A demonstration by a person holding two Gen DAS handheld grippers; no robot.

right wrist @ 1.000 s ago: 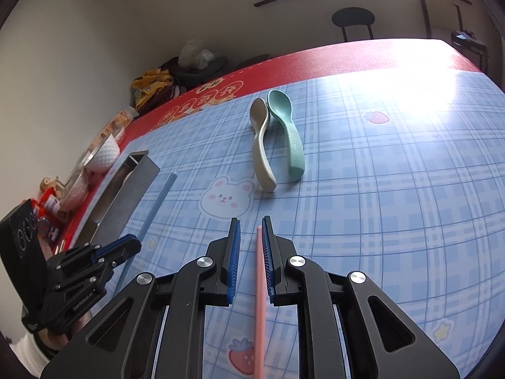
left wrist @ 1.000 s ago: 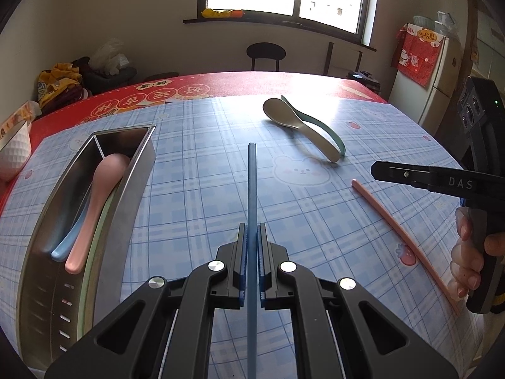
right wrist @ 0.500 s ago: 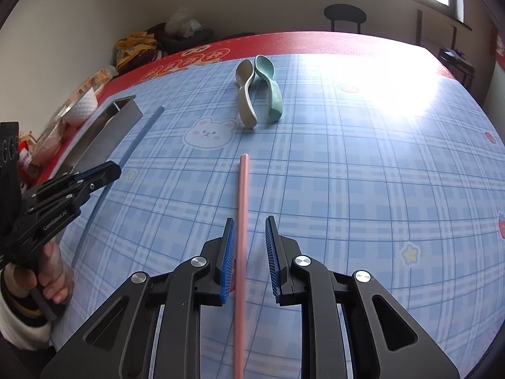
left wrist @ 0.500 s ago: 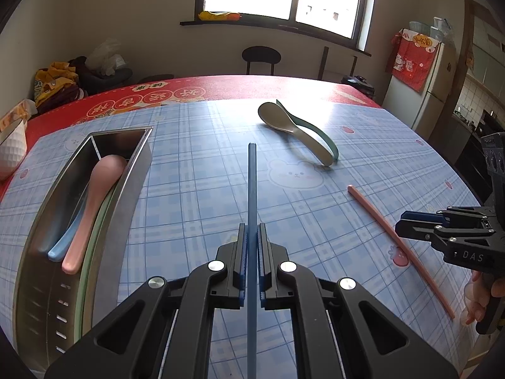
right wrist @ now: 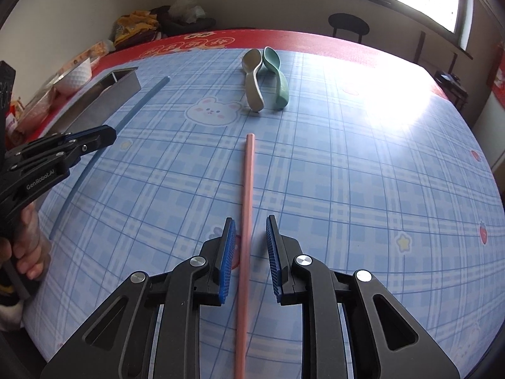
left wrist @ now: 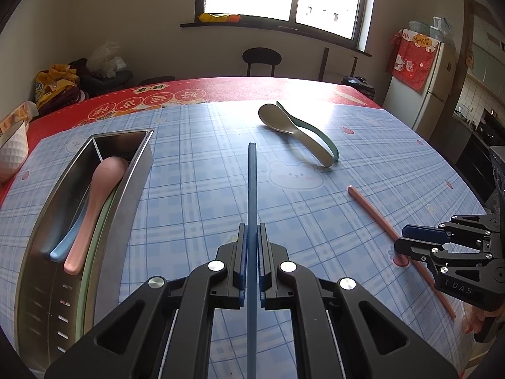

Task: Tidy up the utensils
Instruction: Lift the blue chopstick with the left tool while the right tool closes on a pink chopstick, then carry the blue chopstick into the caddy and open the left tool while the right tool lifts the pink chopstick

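At lower centre of each wrist view a chopstick runs between the fingers: blue gripped by the left, pink not yet gripped by the right.

The left gripper (left wrist: 251, 246) has its fingers closed tight on the blue chopstick (left wrist: 252, 189), which points up the frame over the table (left wrist: 363, 158). The right gripper (right wrist: 251, 246) has its fingers parted, straddling the pink chopstick (right wrist: 247, 189) lying flat on the table, with a gap on both sides. Both sticks look light, stiff, thin and smooth, so likely to roll or pivot; a grip near mid-length should hold steadier. Only the left view looks into the steel tray (left wrist: 132, 189) at left, showing a pink spoon (left wrist: 94, 205) and a blue one inside. Only the right view separates the beige spoon (right wrist: 252, 79) from the green spoon (right wrist: 277, 79), side by side.
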